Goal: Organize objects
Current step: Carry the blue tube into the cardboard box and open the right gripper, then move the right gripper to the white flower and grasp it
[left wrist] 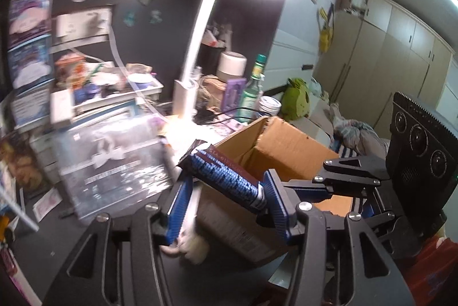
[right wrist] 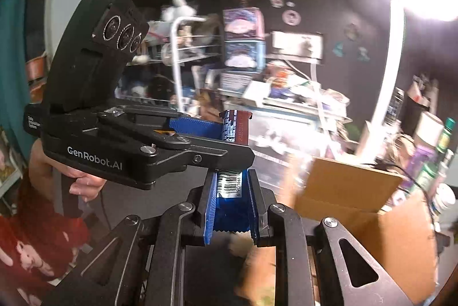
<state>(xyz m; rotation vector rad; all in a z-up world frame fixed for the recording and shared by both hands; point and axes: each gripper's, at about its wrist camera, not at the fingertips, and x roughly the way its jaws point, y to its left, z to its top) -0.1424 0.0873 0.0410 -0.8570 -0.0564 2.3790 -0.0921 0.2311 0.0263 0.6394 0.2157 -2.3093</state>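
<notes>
A blue and dark red snack wrapper (right wrist: 229, 185) with a barcode sits between my right gripper's (right wrist: 230, 202) blue pads, which are shut on it. Its far end (right wrist: 236, 128) sticks up past my left gripper (right wrist: 200, 131), which crosses in front from the left. In the left wrist view the wrapper (left wrist: 229, 177) lies slanted between my left gripper's (left wrist: 226, 191) blue pads, which stand wide apart, while the right gripper (left wrist: 337, 185) reaches in from the right. An open cardboard box (left wrist: 286, 151) stands just behind; it also shows in the right wrist view (right wrist: 357, 191).
A cluttered black desk (left wrist: 43, 248) holds a white lamp (left wrist: 194, 54), a plastic-wrapped flat package (left wrist: 108, 160), a white tray of small items (left wrist: 114, 88), bottles (left wrist: 252, 88) and jars. A white fluffy thing (left wrist: 191, 245) lies under the left gripper. Wardrobes (left wrist: 400, 54) stand at the right.
</notes>
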